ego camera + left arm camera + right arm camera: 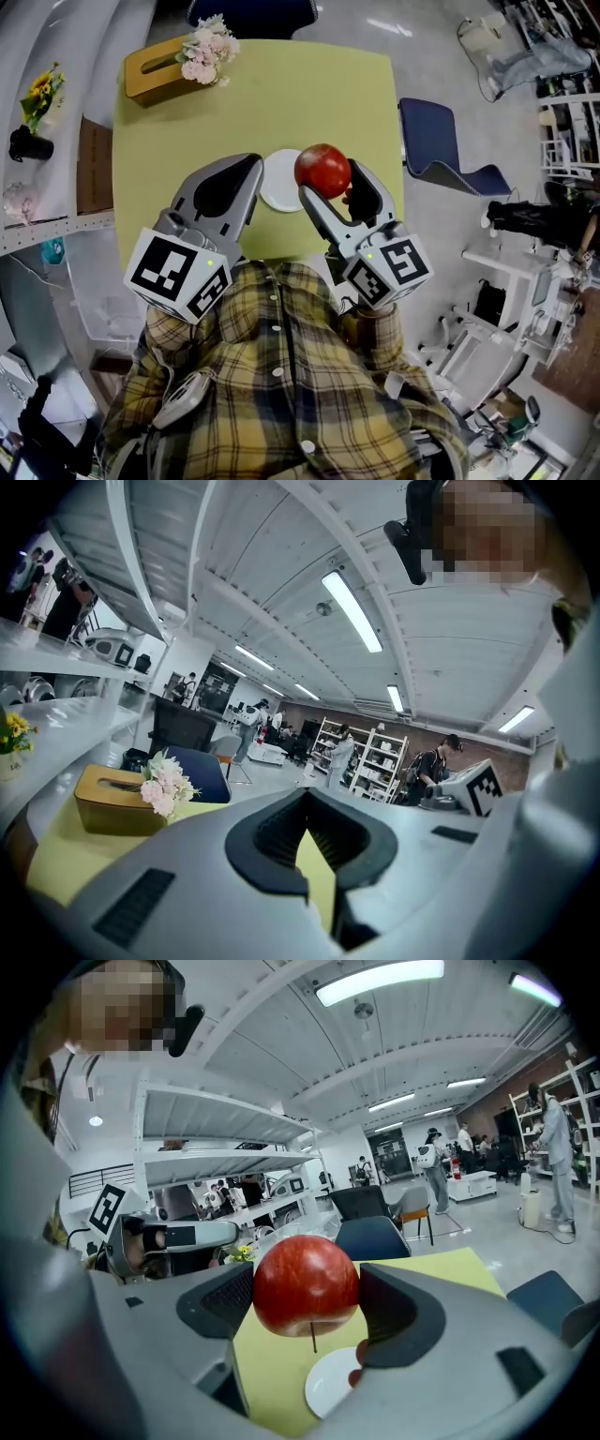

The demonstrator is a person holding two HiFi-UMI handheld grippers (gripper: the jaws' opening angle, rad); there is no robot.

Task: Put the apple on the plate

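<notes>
A red apple (323,170) is clamped between the jaws of my right gripper (327,180), held in the air above the yellow-green table (281,103). In the right gripper view the apple (306,1285) hangs stem down, with the small white plate (330,1382) lying below it on the table. From the head view the plate (278,182) sits near the table's front edge, partly hidden by the apple and both grippers. My left gripper (246,192) hovers just left of the plate; its jaws are closed together with nothing between them (309,841).
A wooden tissue box (156,66) and a pink flower bunch (208,49) stand at the table's far left corner. A blue chair (441,150) stands to the right of the table, another at its far side. Shelving runs along the left.
</notes>
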